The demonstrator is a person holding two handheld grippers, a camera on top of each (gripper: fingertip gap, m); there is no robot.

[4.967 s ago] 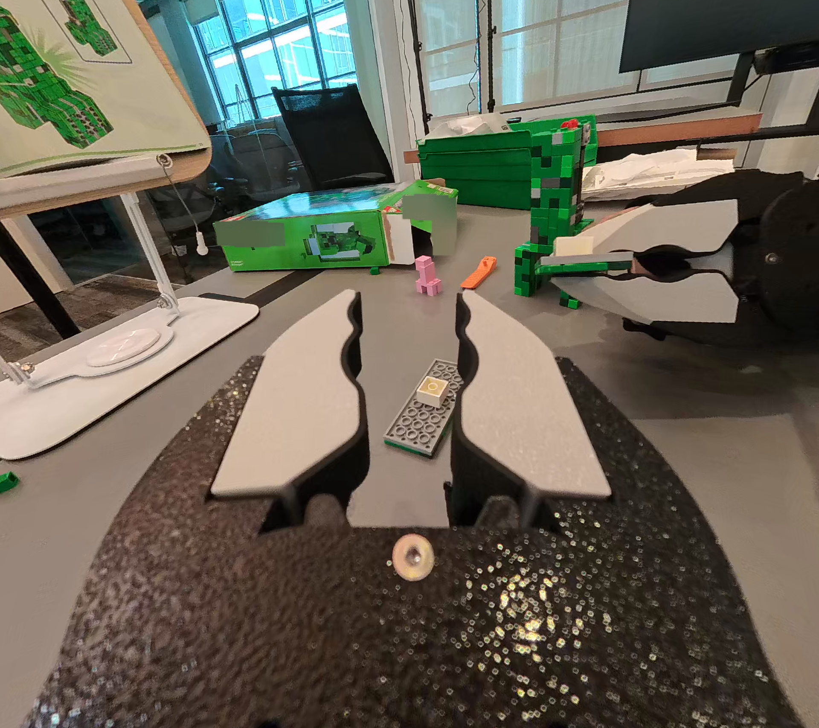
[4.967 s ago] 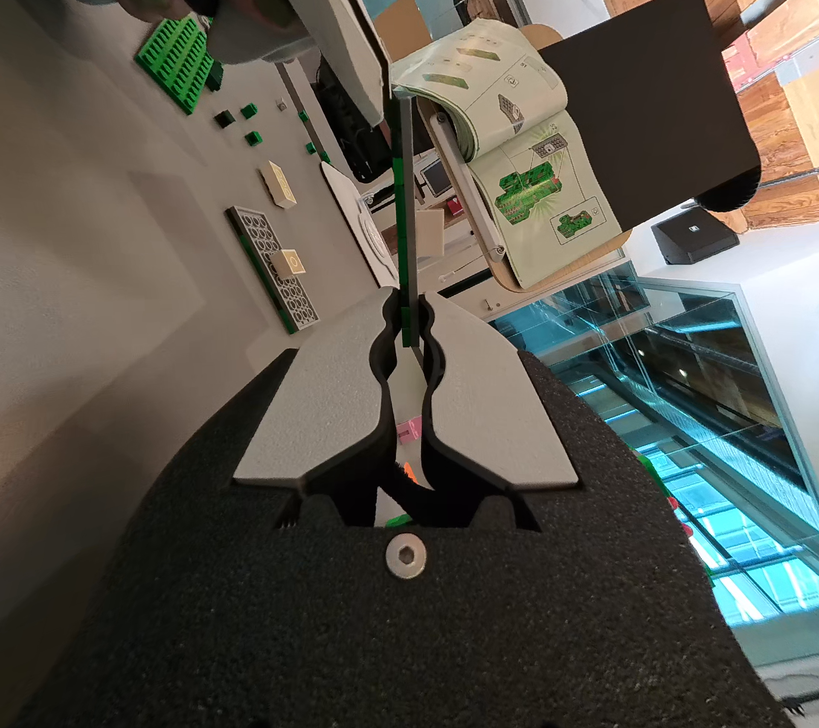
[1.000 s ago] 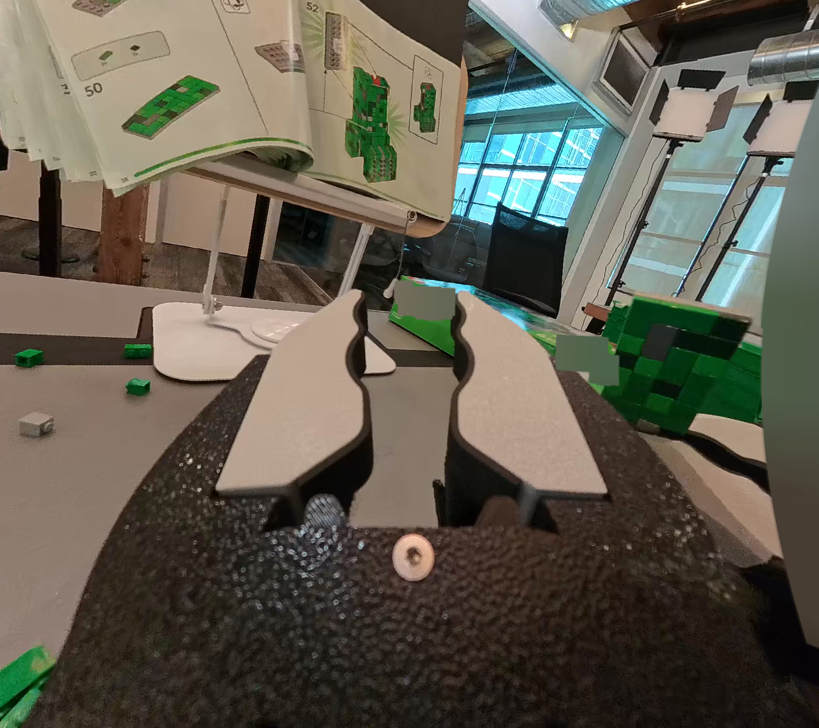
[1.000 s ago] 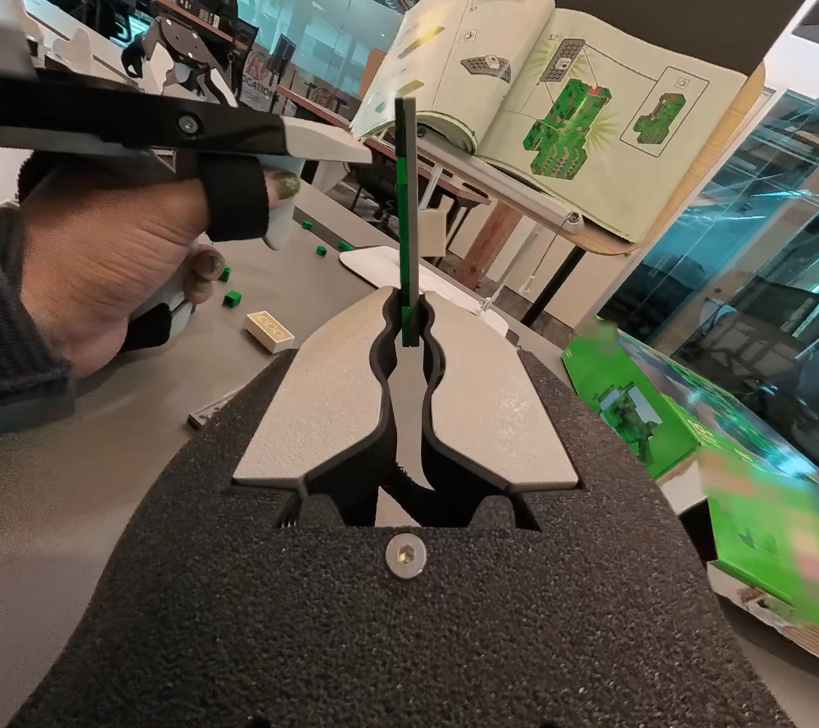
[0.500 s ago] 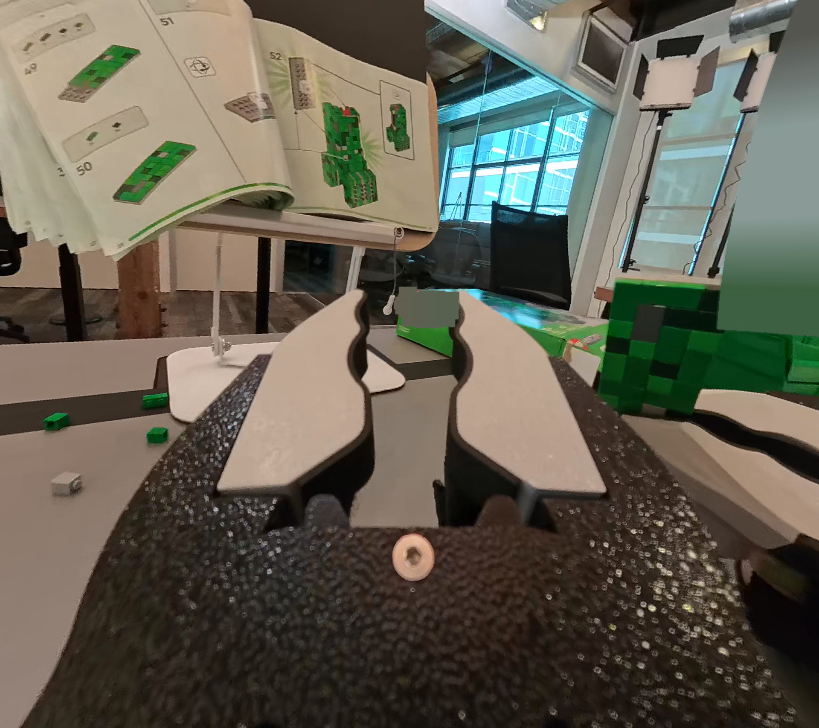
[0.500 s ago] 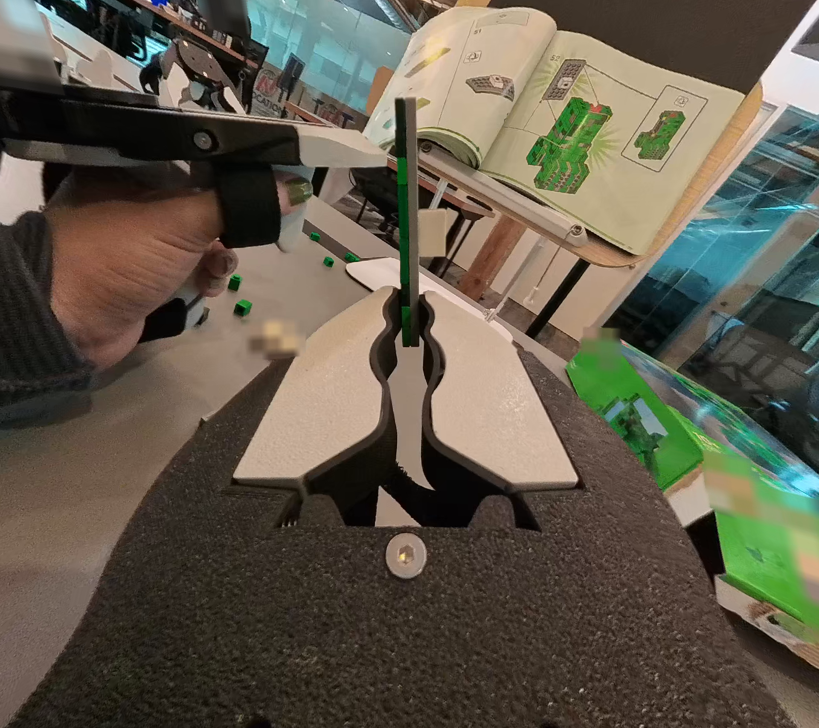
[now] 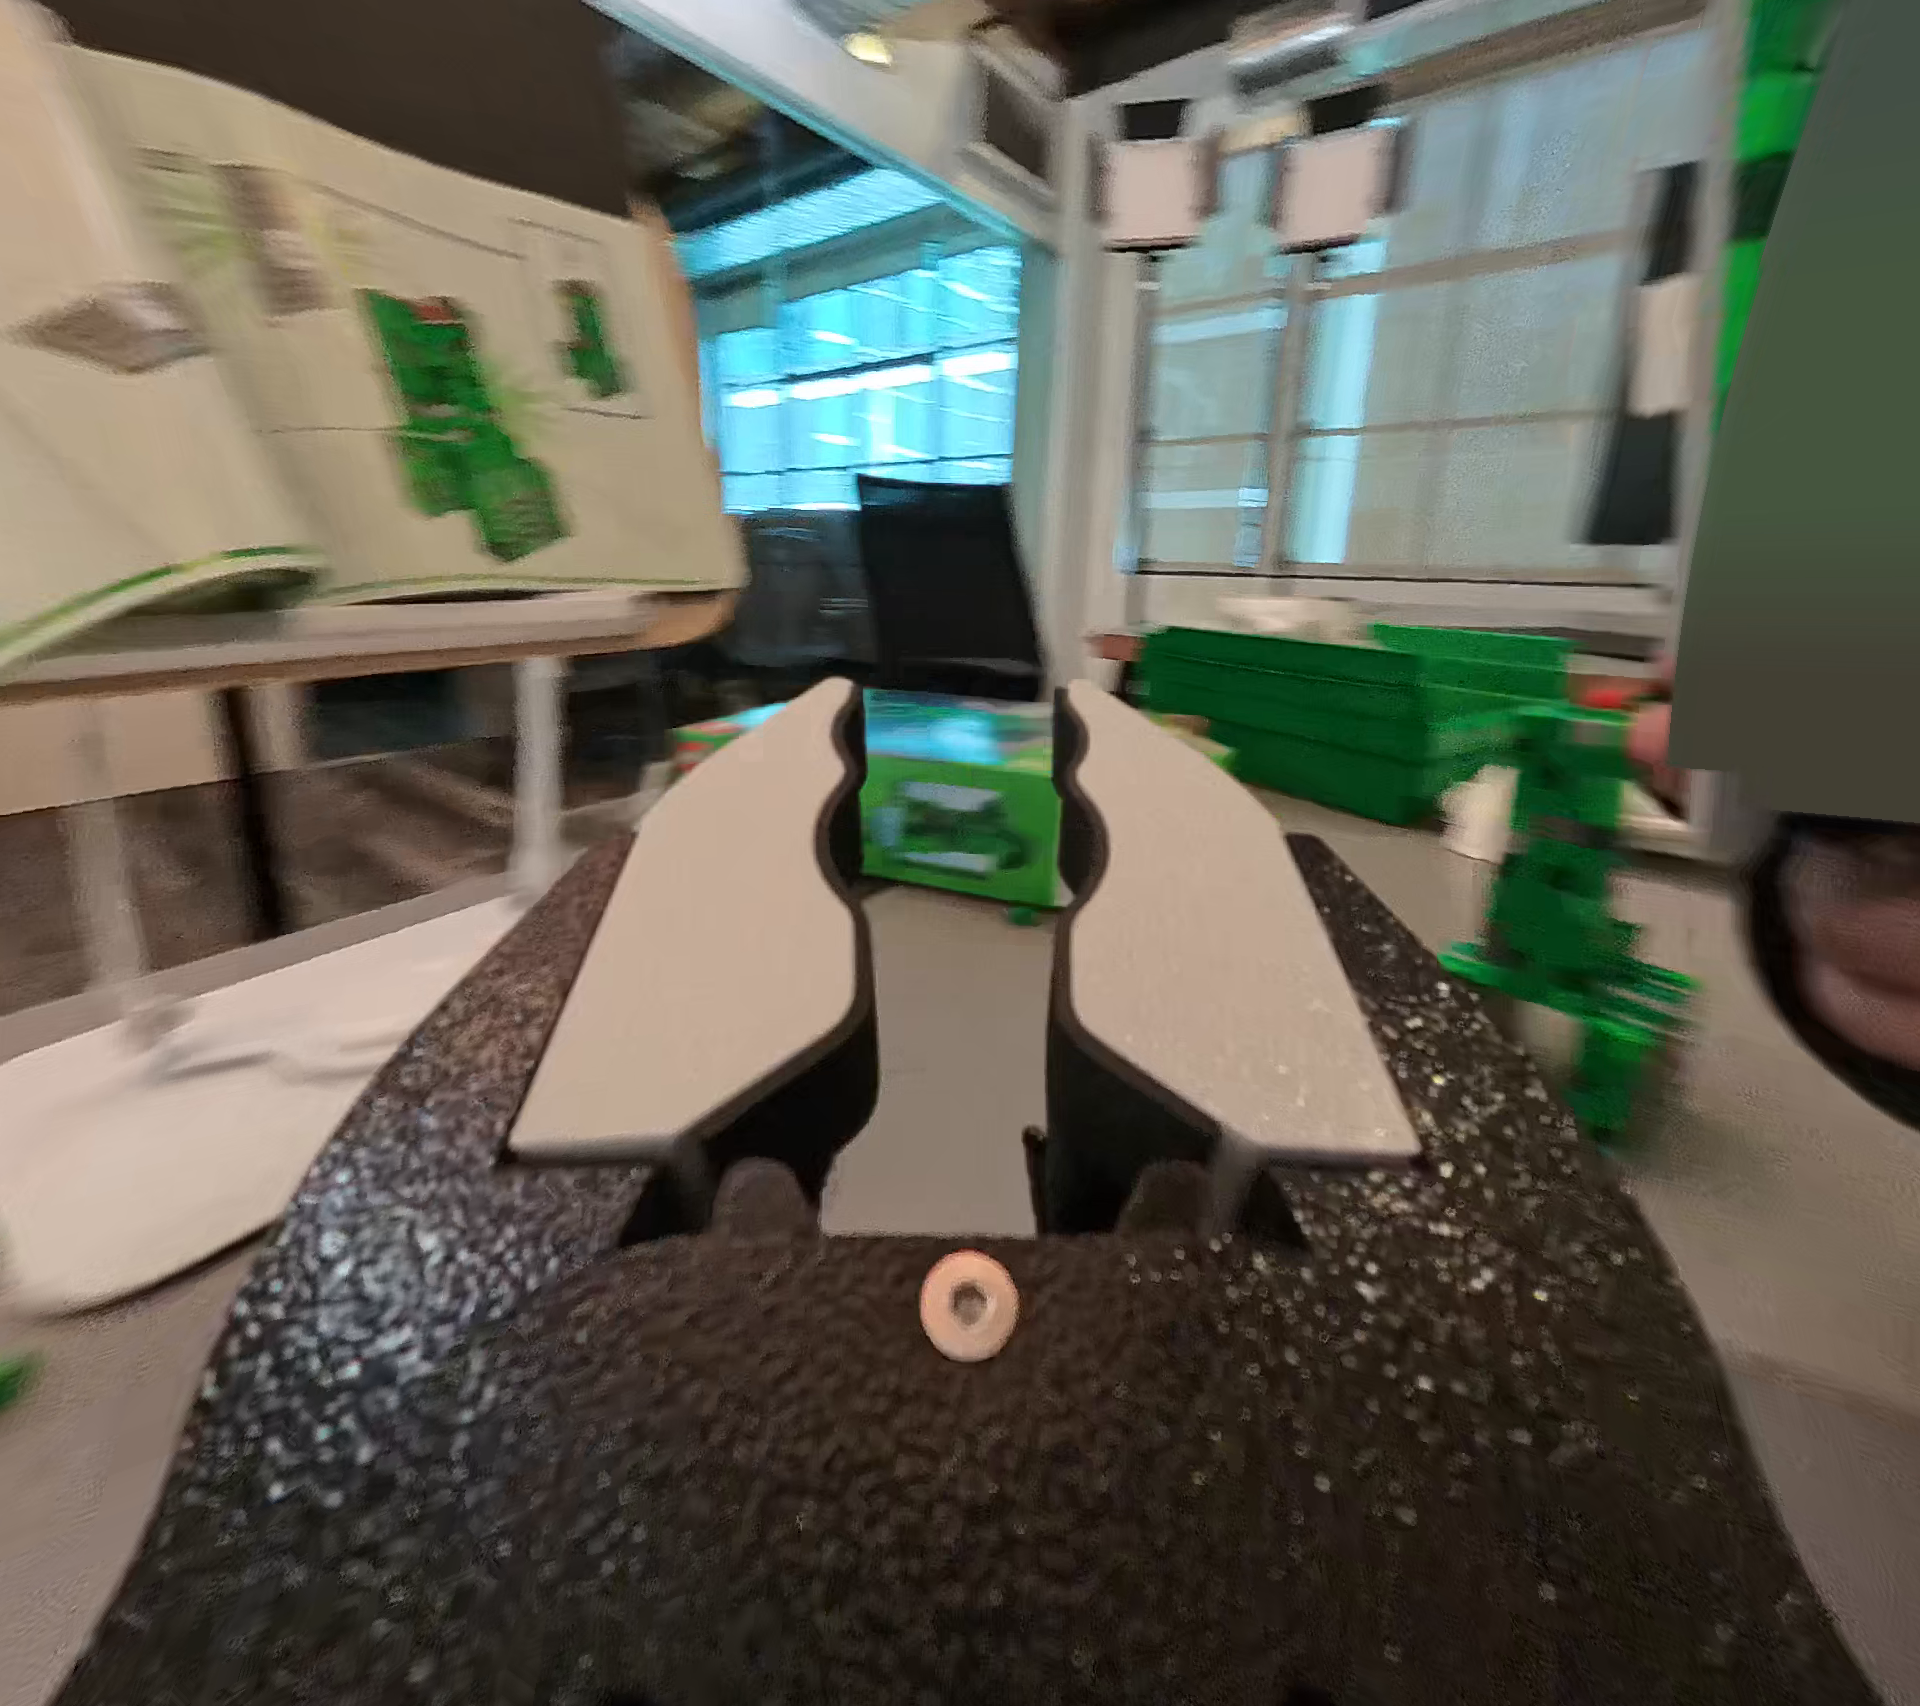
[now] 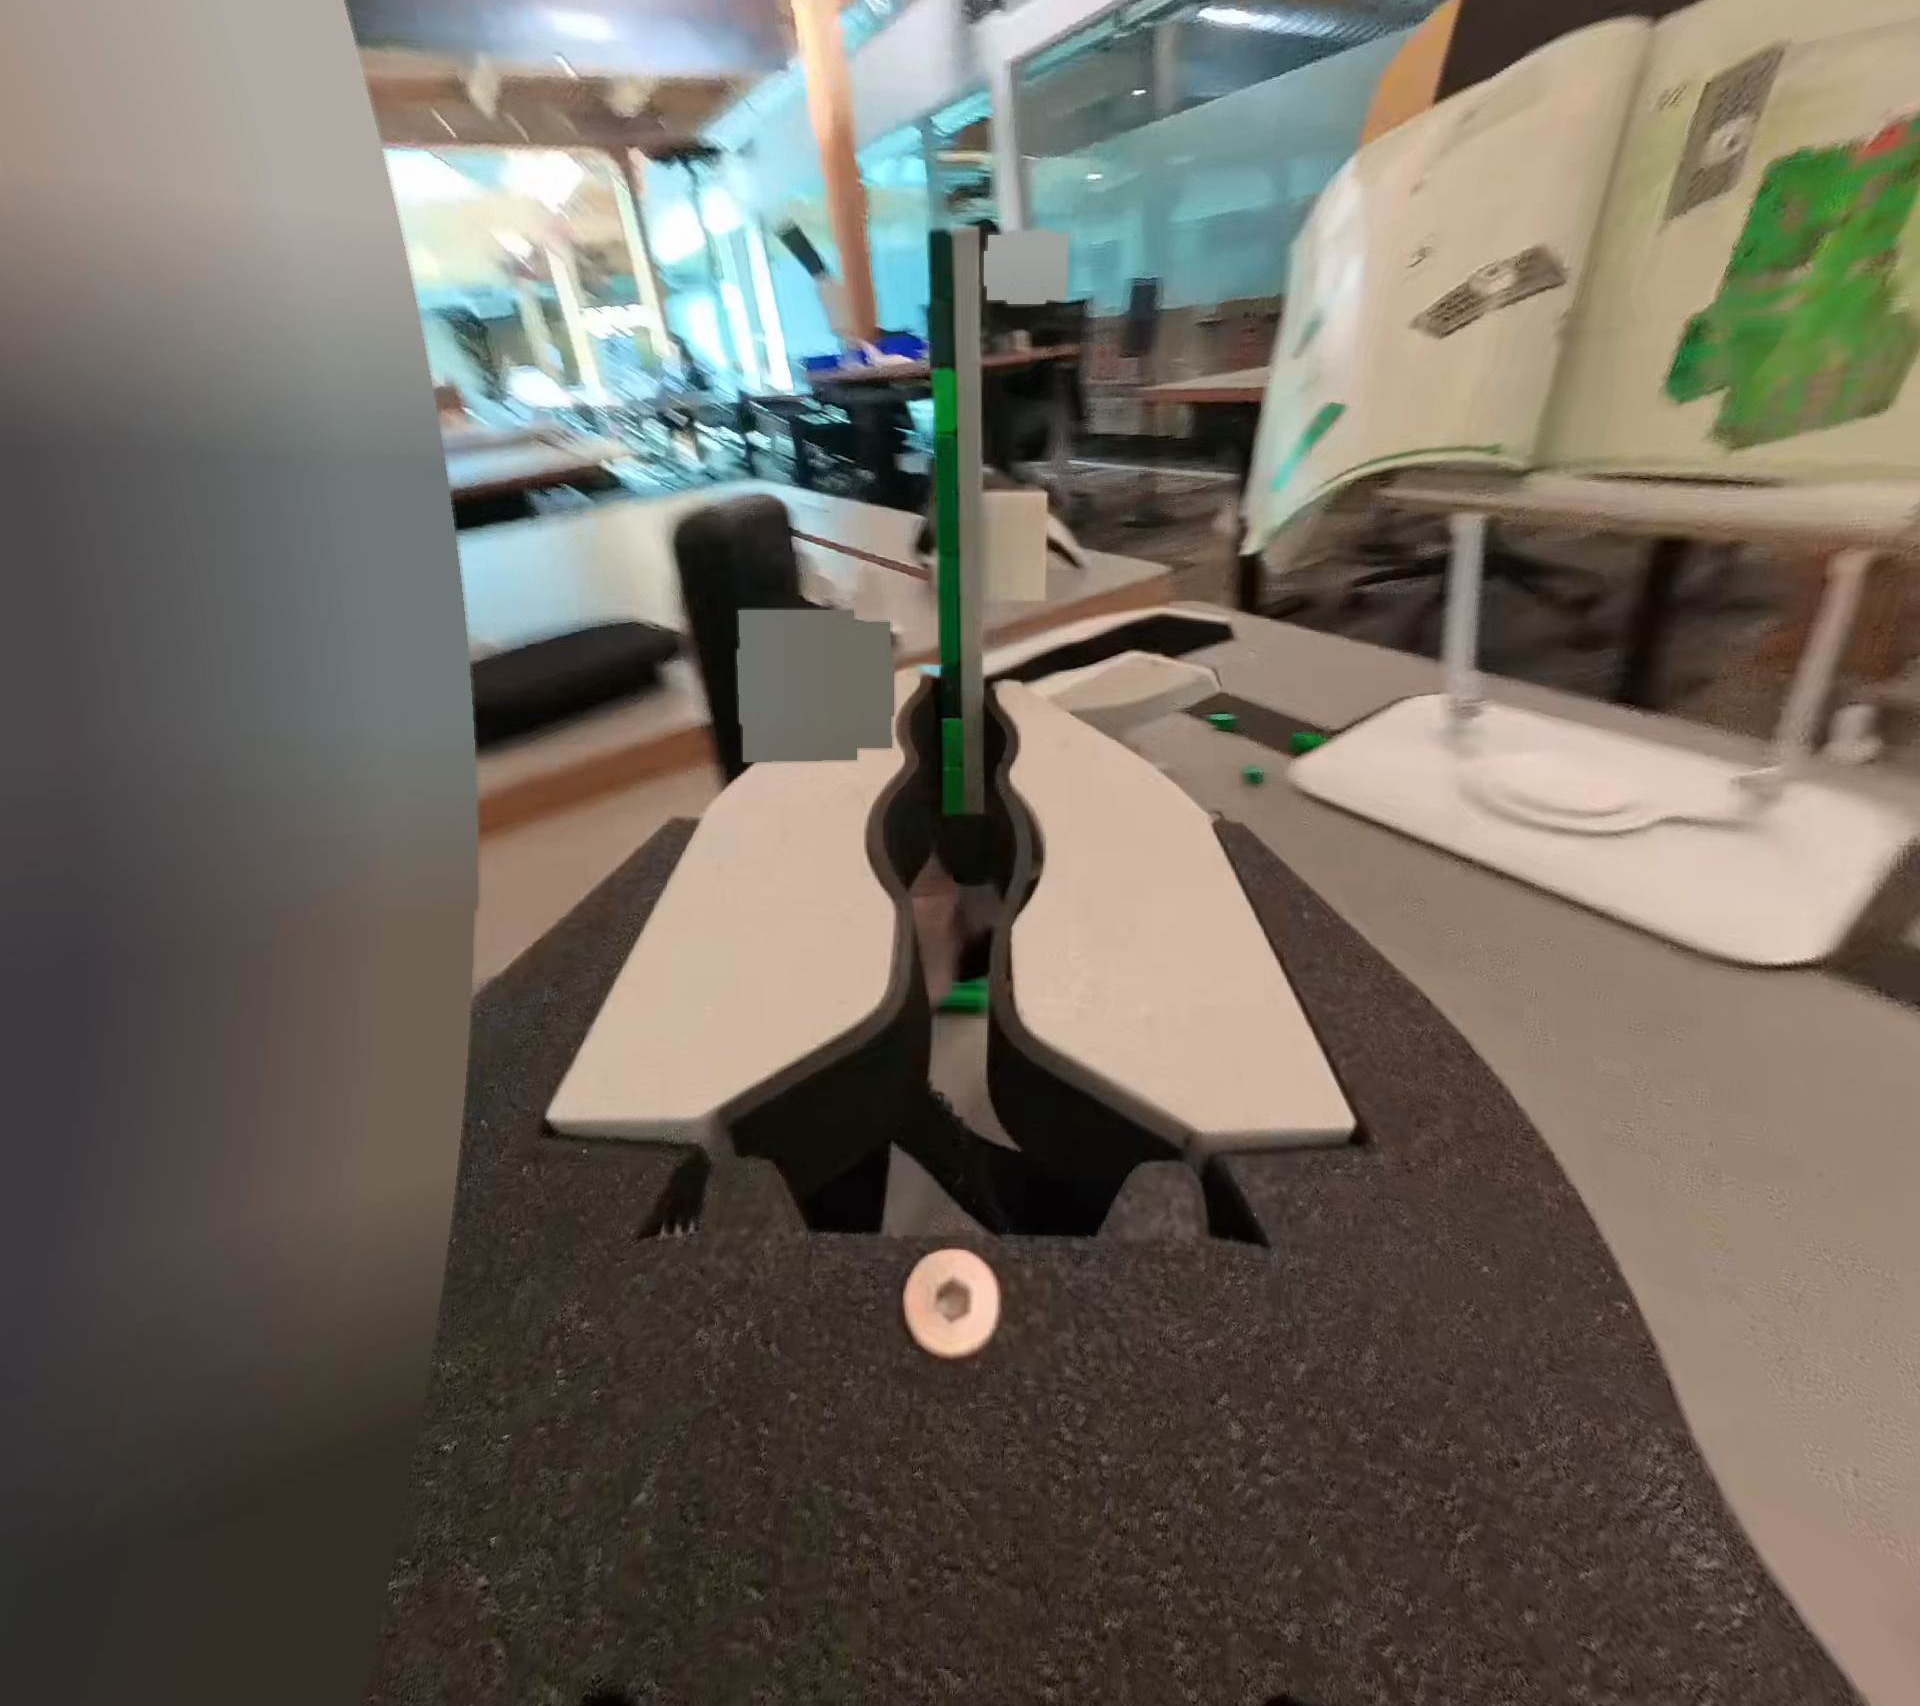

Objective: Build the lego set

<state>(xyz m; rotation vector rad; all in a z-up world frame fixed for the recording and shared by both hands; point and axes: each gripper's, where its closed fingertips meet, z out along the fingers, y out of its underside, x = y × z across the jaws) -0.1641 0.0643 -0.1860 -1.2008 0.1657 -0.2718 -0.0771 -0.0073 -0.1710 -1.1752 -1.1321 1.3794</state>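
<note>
Two tools: right tool (image 8: 961,721) clamps green-grey plate (image 8: 961,461); left tool (image 7: 956,721) apart, bare.

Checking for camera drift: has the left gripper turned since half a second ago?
Yes. The left gripper swung right: the instruction booklet slid left, and the green box now sits between its fingers.

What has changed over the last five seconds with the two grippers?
The left gripper rose off the grey plate it straddled on the table and swung right, now facing the green box, jaws open and empty throughout. The right gripper rolled upright and panned left. It stays clamped on the plate, held edge-on.
</note>
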